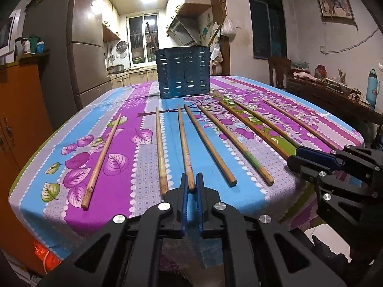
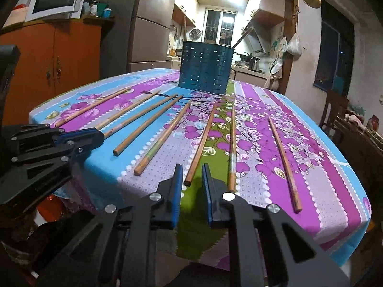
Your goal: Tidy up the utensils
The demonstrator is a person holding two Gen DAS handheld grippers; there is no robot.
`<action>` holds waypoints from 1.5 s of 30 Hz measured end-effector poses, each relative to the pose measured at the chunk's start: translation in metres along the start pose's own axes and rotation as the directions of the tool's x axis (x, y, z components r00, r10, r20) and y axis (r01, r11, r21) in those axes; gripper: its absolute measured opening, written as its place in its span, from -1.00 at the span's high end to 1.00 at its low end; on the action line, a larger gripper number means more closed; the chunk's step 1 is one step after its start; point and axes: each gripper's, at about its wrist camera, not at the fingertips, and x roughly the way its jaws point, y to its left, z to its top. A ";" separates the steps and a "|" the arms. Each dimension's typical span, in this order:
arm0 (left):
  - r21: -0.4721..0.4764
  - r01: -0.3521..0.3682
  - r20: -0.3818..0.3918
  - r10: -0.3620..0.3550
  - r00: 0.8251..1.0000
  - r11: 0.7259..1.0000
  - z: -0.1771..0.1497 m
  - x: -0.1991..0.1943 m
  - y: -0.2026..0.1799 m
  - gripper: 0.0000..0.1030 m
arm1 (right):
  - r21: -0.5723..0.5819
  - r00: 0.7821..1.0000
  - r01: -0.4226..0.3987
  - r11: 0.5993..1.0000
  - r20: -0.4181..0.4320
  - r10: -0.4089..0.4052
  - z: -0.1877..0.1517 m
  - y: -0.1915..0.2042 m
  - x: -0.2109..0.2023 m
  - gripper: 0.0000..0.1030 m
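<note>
Chopsticks: 8 wooden sticks lie fanned across the floral tablecloth (image 1: 115,143), thick ends toward the bottom of both frames, none touching another.
Holder: the blue slotted holder (image 1: 183,71) stands upright at the far end of the table, upper centre of both views, with 2 handles already poking out of it.
Left gripper (image 1: 190,186): pads drawn in tight on the near end of the third chopstick from the left (image 1: 184,143), lower centre of the left wrist view; the grip sits right at the tip.
Right gripper (image 2: 191,184): jaws narrow but a gap shows either side of the reddish chopstick (image 2: 202,143) whose end lies between them, lower centre of the right wrist view; it has hold of nothing yet.
Risk, left: held so near its end, the stick could pivot or slide out when lifted.
Risk, right: closing off-centre could roll the round stick sideways toward its neighbour just to the right (image 2: 232,143).
Risk, shared: ends sit close to the table edge, so a nudge could drop a stick off.
</note>
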 end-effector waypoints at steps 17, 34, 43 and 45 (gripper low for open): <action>-0.021 -0.010 0.045 0.011 0.999 1.000 0.007 -0.009 0.005 0.85 | 0.120 0.997 -0.079 0.990 0.028 0.076 0.002 -0.016 -0.008 0.90; -0.043 0.003 0.167 0.004 0.986 0.999 0.054 -0.041 0.021 0.85 | 0.105 0.980 -0.080 0.991 0.191 0.059 0.053 -0.035 -0.051 0.90; -0.047 0.046 0.247 -0.033 0.968 0.998 0.109 -0.061 0.031 0.85 | 0.070 0.953 -0.084 0.994 0.297 0.059 0.100 -0.056 -0.062 0.91; -0.048 0.048 0.265 -0.034 0.964 0.998 0.123 -0.065 0.034 0.85 | 0.064 0.947 -0.079 0.995 0.316 0.055 0.110 -0.061 -0.062 0.90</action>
